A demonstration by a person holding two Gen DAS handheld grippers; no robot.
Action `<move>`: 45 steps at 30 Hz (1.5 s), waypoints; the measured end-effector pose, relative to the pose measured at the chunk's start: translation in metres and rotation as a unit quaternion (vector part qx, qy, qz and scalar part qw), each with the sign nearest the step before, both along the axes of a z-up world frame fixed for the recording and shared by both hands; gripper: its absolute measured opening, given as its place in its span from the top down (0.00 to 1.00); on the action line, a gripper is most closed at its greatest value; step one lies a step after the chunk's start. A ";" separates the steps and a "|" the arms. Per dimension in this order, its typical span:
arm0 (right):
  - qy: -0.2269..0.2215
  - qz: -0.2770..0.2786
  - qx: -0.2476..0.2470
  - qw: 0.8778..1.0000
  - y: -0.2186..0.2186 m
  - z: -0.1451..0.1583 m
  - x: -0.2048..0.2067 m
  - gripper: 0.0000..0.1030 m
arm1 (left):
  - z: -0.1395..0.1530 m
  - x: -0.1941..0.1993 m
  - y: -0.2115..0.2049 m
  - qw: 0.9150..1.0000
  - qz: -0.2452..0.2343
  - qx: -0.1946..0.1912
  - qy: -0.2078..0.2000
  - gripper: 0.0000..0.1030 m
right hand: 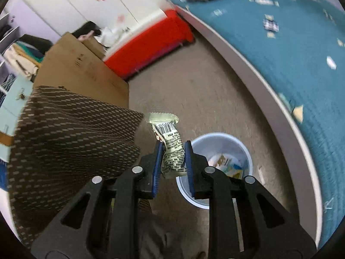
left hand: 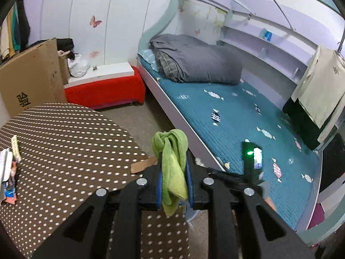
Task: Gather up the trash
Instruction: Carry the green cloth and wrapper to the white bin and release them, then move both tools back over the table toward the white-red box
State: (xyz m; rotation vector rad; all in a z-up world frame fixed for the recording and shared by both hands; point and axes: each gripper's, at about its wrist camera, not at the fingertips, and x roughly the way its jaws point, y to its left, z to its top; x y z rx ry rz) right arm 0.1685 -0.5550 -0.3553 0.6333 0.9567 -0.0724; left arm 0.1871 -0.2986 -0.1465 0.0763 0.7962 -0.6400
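My right gripper is shut on a crumpled white wrapper with a barcode and black print. It holds the wrapper in the air just left of a pale blue trash bin on the floor, which has several wrappers inside. My left gripper is shut on a green cloth that hangs between its blue pads, past the right edge of the round brown polka-dot table. More wrappers and packets lie at the table's left edge.
A bed with a teal cover and a grey duvet runs along the right. A red-covered bench and a large cardboard box stand beyond the table. Carpeted floor lies between table and bed.
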 end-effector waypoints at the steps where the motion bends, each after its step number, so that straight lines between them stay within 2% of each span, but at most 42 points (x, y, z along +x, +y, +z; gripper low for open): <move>1: 0.008 -0.002 0.004 1.000 -0.001 -0.008 0.002 0.77 | -0.004 0.003 -0.007 1.000 -0.003 0.003 0.005 0.84; 2: 0.020 0.000 0.012 1.000 -0.002 -0.018 0.007 0.73 | -0.006 0.005 -0.012 1.000 -0.005 0.004 0.009 0.84; 3: 0.029 -0.001 0.019 0.999 -0.004 -0.027 0.009 0.48 | -0.010 0.008 -0.020 1.000 -0.009 0.008 0.014 0.84; 4: 0.032 -0.007 0.019 0.999 -0.004 -0.032 0.008 0.30 | -0.012 0.010 -0.025 1.000 -0.011 0.010 0.017 0.84; 8: 0.019 -0.027 0.032 0.999 -0.018 -0.033 0.000 0.28 | -0.026 0.018 -0.049 0.999 -0.024 0.021 0.036 0.84; 14: -0.022 -0.058 0.017 0.998 -0.048 -0.001 -0.021 0.24 | -0.053 0.034 -0.085 0.995 -0.051 0.043 0.077 0.83; 21: -0.065 -0.081 0.005 0.995 -0.072 0.036 -0.038 0.19 | -0.092 0.050 -0.125 0.985 -0.067 0.087 0.130 0.79; 23: -0.069 -0.079 0.002 0.995 -0.072 0.042 -0.039 0.19 | -0.096 0.055 -0.131 0.983 -0.067 0.099 0.136 0.65; 24: -0.071 -0.078 0.002 0.994 -0.072 0.045 -0.039 0.18 | -0.098 0.056 -0.136 0.982 -0.065 0.116 0.131 0.37; 25: -0.073 -0.078 0.001 0.994 -0.071 0.047 -0.039 0.17 | -0.098 0.057 -0.138 0.982 -0.059 0.128 0.125 0.14; 26: -0.075 -0.079 0.001 0.994 -0.070 0.050 -0.039 0.17 | -0.096 0.057 -0.138 0.983 -0.054 0.131 0.117 0.10; 30: -0.081 -0.087 -0.001 0.993 -0.068 0.059 -0.043 0.06 | -0.090 0.058 -0.133 0.985 -0.046 0.128 0.104 0.09; 39: -0.077 -0.099 -0.030 0.992 -0.052 0.082 -0.052 0.06 | -0.059 0.045 -0.100 0.994 -0.025 0.070 0.083 0.09; 45: -0.095 -0.081 -0.059 0.990 -0.026 0.121 -0.056 0.06 | -0.030 0.027 -0.070 0.997 -0.015 0.050 0.049 0.09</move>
